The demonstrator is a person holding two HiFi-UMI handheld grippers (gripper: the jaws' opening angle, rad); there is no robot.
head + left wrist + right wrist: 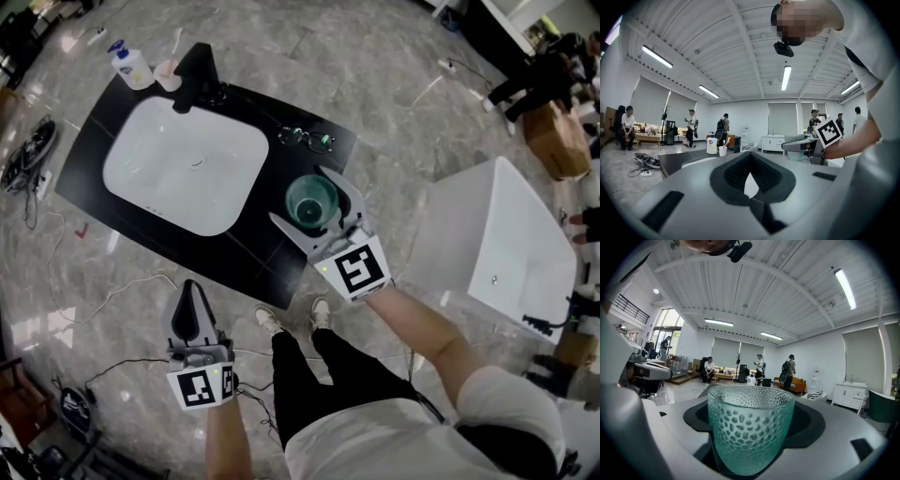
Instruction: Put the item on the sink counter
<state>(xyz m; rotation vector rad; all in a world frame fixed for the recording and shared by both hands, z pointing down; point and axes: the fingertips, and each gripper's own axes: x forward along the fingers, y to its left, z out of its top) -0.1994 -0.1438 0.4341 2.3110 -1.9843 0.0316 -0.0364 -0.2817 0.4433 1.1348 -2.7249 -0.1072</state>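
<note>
A green dimpled glass cup [310,199] is held upright between the jaws of my right gripper [314,208], which is shut on it. The cup hangs over the right part of the black sink counter [267,258], beside the white basin [187,164]. In the right gripper view the cup [750,427] fills the space between the jaws. My left gripper [193,302] hangs lower left, over the floor in front of the counter, shut with nothing in it. In the left gripper view its dark pads [736,171] meet, and the right gripper [811,144] shows beyond.
On the counter's far end stand a soap pump bottle [131,66], a pink cup [167,75] and a black faucet [202,86]. Eyeglasses [307,139] lie near the cup. A white cabinet [492,244] stands at the right. Cables [28,159] trail on the floor.
</note>
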